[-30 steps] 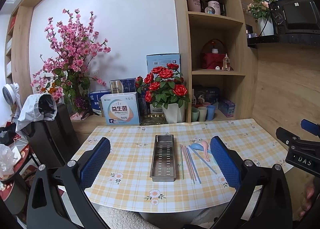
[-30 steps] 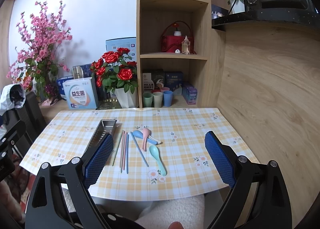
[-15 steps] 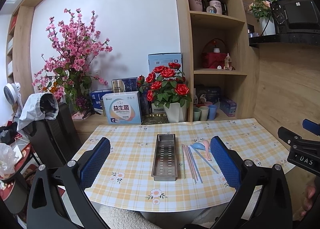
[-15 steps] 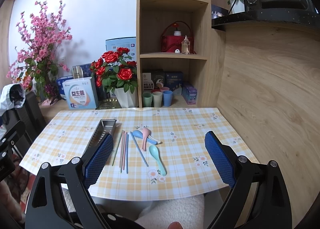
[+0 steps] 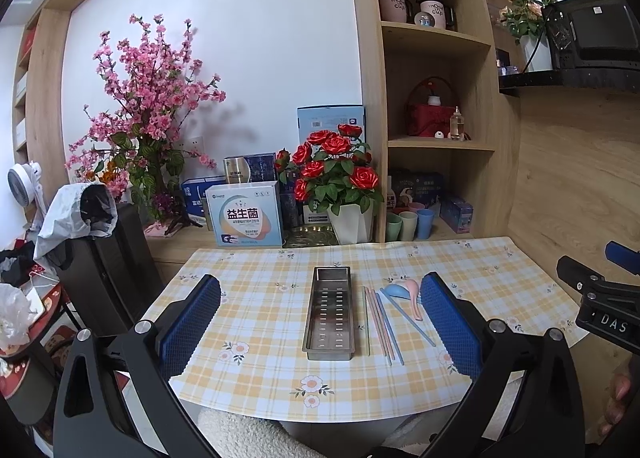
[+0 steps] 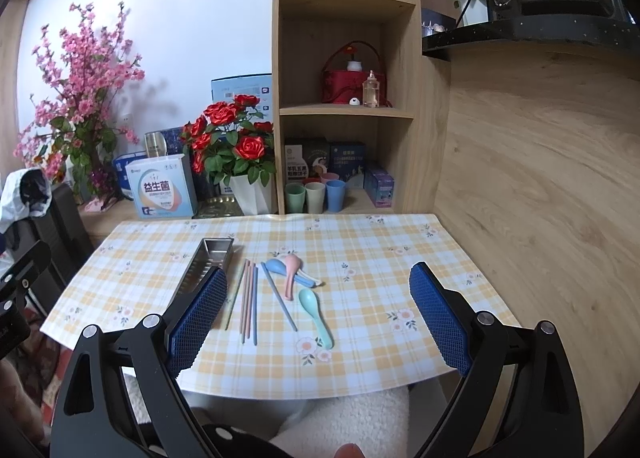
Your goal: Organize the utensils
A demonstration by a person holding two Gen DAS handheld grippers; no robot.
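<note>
My left gripper [image 5: 320, 322] is spread wide and holds nothing; it hangs back from the near edge of the desk [image 5: 500, 270], with the tray [image 5: 330, 314] framed squarely between its pads. My right gripper [image 6: 318, 318] is just as wide and just as empty, and it frames the loose utensils instead. I judge that split to be deliberate: the left can steady the tray while the right does the picking.

Everything is placed off the tray. It is a long steel trough with a slotted floor, lying lengthwise away from me near the middle of the desk, and nothing is in it. Just right of the tray lie the chopsticks [image 6: 248, 298], thin pastel sticks laid nearly parallel to its long side, so they could go in without turning. One blue stick [image 6: 278, 294] lies farther right of the tray, slanted across the cloth. Beyond that stick, a blue spoon [image 6: 276, 265] and a pink spoon [image 6: 291, 270] are heaped touching each other, with what seems a pale handle under them. The teal spoon [image 6: 314, 310] lies alone, farthest right of the tray, bowl away from me.

No sorting has started, I judge. The flat sticks will need a low pinch against the cloth.
</note>
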